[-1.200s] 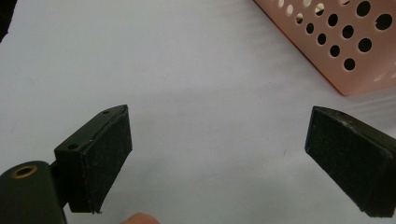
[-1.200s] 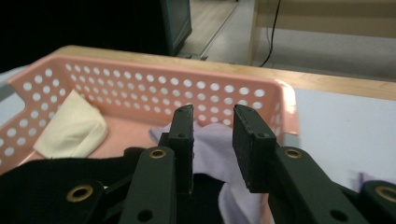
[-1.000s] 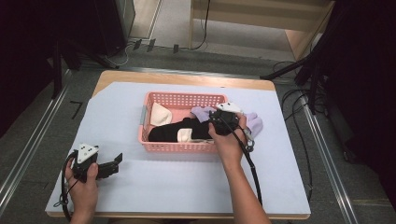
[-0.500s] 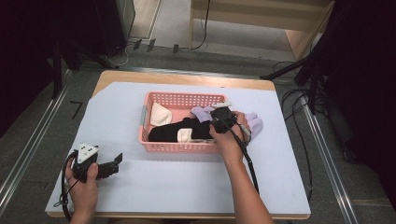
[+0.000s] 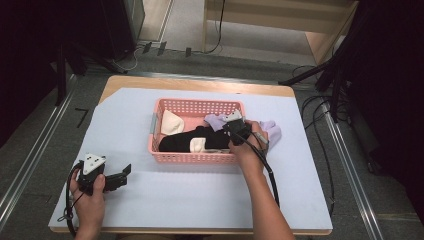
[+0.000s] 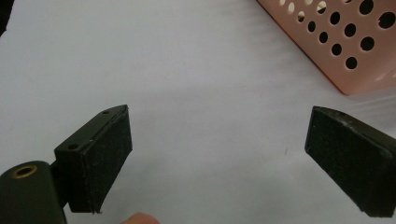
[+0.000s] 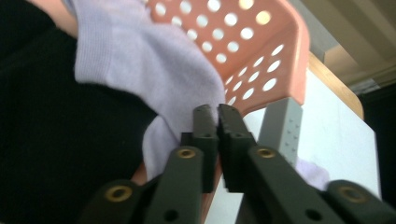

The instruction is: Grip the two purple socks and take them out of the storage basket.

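A pink perforated basket stands mid-table and holds a black sock, white socks and a lavender sock that hangs over its right rim. My right gripper is at that right end, inside the rim. In the right gripper view its jaws have just been closing and now press together on a fold of the lavender sock, beside black cloth. My left gripper rests near the front left edge, its pads wide apart over bare sheet.
A pale sheet covers the wooden table. The basket's corner lies ahead and to the right of the left gripper. A grey tab sits on the basket's end wall. Cables lie on the floor at the right.
The right hand has shifted slightly left over the basket's right end. The left hand and its gripper have stayed where they were.
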Demonstrator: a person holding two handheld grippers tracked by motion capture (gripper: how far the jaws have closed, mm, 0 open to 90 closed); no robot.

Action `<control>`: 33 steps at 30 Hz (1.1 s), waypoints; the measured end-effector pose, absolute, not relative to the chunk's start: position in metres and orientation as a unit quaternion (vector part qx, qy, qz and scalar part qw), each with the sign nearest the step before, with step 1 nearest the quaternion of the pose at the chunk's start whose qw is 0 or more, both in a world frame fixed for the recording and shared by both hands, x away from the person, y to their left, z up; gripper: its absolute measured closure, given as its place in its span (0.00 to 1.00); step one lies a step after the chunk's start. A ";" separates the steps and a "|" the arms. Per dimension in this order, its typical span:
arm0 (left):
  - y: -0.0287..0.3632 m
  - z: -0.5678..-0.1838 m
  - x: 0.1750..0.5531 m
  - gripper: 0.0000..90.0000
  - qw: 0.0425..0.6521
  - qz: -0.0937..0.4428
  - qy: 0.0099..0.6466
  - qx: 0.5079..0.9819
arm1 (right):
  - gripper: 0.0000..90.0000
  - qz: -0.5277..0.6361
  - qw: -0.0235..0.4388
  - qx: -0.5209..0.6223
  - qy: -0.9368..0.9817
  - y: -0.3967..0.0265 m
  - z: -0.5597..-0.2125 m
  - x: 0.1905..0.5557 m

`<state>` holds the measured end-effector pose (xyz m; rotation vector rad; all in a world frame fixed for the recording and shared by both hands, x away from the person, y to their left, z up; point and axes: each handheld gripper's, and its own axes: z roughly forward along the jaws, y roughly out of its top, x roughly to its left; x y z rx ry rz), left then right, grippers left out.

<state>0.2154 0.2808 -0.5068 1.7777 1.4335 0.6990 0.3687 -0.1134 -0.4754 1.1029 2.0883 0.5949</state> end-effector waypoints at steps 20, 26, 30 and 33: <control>0.280 -0.507 0.216 0.09 0.364 0.274 0.556 0.696 | 1.00 0.497 0.330 0.414 0.687 -0.137 -0.443 0.345; 0.280 -0.507 0.215 0.09 0.364 0.274 0.555 0.696 | 1.00 0.542 0.336 0.420 0.646 -0.149 -0.429 0.343; 0.280 -0.507 0.216 0.09 0.364 0.274 0.555 0.696 | 1.00 0.565 0.338 0.418 0.626 -0.156 -0.420 0.341; 0.280 -0.507 0.216 0.09 0.363 0.274 0.555 0.696 | 1.00 0.577 0.346 0.420 0.609 -0.165 -0.411 0.338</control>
